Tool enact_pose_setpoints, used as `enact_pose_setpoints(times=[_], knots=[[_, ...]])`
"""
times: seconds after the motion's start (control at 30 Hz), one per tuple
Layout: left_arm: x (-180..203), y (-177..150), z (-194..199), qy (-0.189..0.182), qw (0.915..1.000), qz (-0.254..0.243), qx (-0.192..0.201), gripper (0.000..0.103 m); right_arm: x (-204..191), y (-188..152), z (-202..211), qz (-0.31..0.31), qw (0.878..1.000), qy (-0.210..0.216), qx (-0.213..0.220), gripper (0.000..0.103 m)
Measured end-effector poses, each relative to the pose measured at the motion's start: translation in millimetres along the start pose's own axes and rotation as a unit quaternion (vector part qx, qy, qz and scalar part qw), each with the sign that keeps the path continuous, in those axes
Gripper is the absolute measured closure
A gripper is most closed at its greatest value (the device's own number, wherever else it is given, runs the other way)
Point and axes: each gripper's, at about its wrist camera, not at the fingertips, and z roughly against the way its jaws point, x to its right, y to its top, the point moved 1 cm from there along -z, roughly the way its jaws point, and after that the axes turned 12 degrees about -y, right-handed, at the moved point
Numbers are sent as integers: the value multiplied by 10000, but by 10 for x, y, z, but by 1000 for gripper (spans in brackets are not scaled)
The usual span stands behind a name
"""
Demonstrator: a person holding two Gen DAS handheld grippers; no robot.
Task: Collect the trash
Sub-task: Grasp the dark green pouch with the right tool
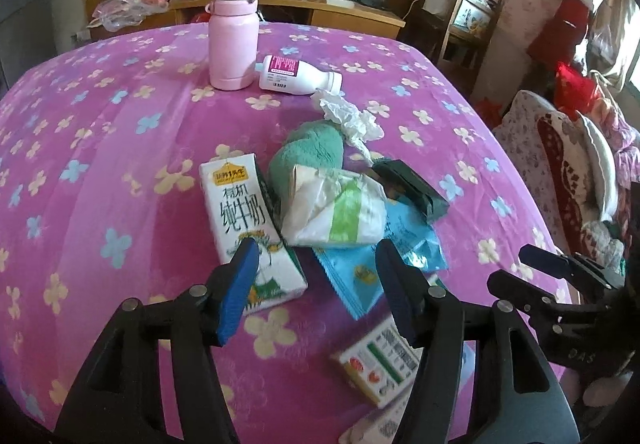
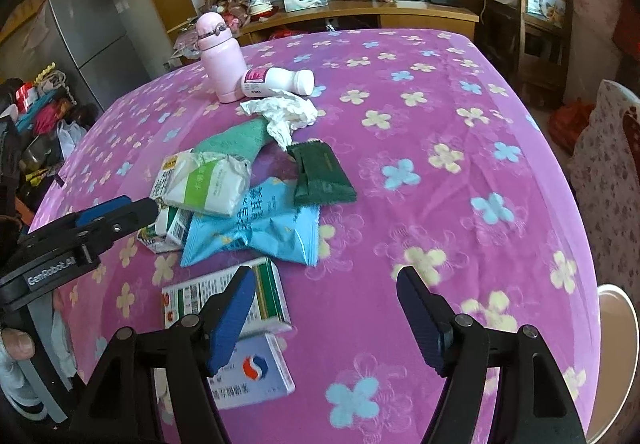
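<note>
Trash lies in a pile on the pink flowered tablecloth [image 1: 120, 163]: a milk carton [image 1: 248, 228], a crumpled white-green packet [image 1: 336, 207], a blue snack wrapper [image 2: 256, 228], a dark green wrapper [image 2: 324, 175], a crumpled tissue [image 1: 348, 115] and a white bottle [image 1: 296, 73] on its side. My left gripper [image 1: 316, 284] hovers open over the carton's near end and the blue wrapper, with nothing between its pads. My right gripper [image 2: 328, 320] stands open over bare cloth. Its left finger overlaps a green-striped medicine box [image 2: 228, 296], and a blue-white box [image 2: 256, 376] lies beneath it.
A pink flask [image 1: 232, 39] stands upright behind the pile, and a teal fuzzy cloth [image 1: 308, 155] lies under the tissue. A grey fridge [image 2: 92, 39], a wooden cabinet [image 2: 360, 11] and a cushioned chair [image 2: 608, 163] ring the table. The tablecloth's right half [image 2: 480, 203] holds nothing.
</note>
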Motion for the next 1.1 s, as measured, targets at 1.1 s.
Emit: enact_pose_setpoints(times=[1.1], knots=[[-193, 429, -536, 194, 9987, 233, -413, 45, 20, 698, -995, 236, 9993, -177, -219, 65]])
